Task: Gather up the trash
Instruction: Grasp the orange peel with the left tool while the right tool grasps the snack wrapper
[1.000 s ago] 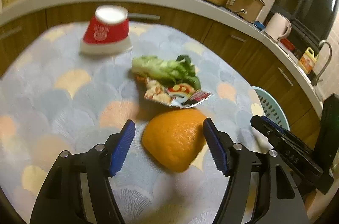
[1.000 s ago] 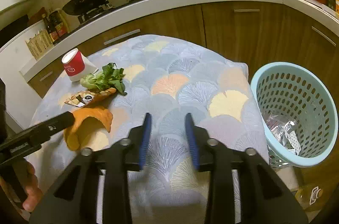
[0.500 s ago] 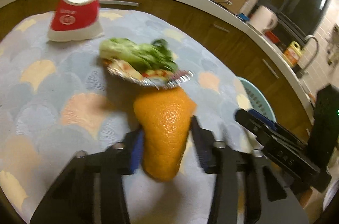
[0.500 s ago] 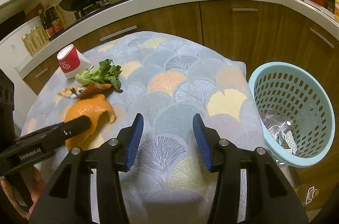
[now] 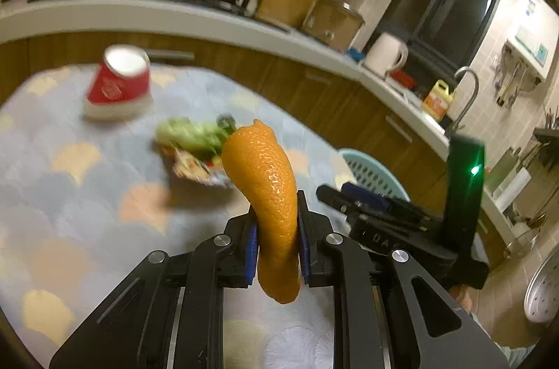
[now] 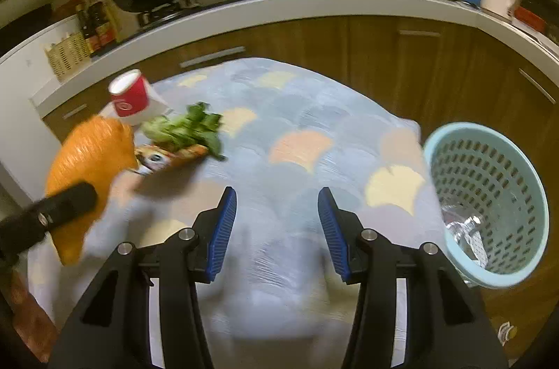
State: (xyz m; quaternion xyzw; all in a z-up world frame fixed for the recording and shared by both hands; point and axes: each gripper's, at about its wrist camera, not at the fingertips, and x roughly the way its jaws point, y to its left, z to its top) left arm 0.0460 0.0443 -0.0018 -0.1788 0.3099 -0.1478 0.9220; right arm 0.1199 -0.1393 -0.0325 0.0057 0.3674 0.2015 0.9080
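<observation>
My left gripper (image 5: 276,239) is shut on a large piece of orange peel (image 5: 269,194), squeezed between its blue pads and lifted off the tablecloth. The right wrist view shows the same orange peel (image 6: 91,159) at the left, held up by the left gripper's black finger (image 6: 59,204). On the cloth behind lie green leaves (image 5: 192,135) on a crumpled snack wrapper (image 5: 195,166), and an upturned red paper cup (image 5: 118,82). My right gripper (image 6: 276,225) stands open over the cloth with nothing between its fingers. A light blue basket (image 6: 489,204) stands at the table's right edge.
Crumpled foil (image 6: 464,232) lies inside the basket. The round table wears a scallop-patterned cloth (image 6: 314,131). Behind it runs a curved white counter over wooden cabinets (image 6: 384,54), with a pot, a wok, a kettle and bottles on it. A person's hand shows at the lower left.
The left gripper closed on the orange peel and lifted it off the cloth. The right gripper's jaws widened a little and stayed over the cloth.
</observation>
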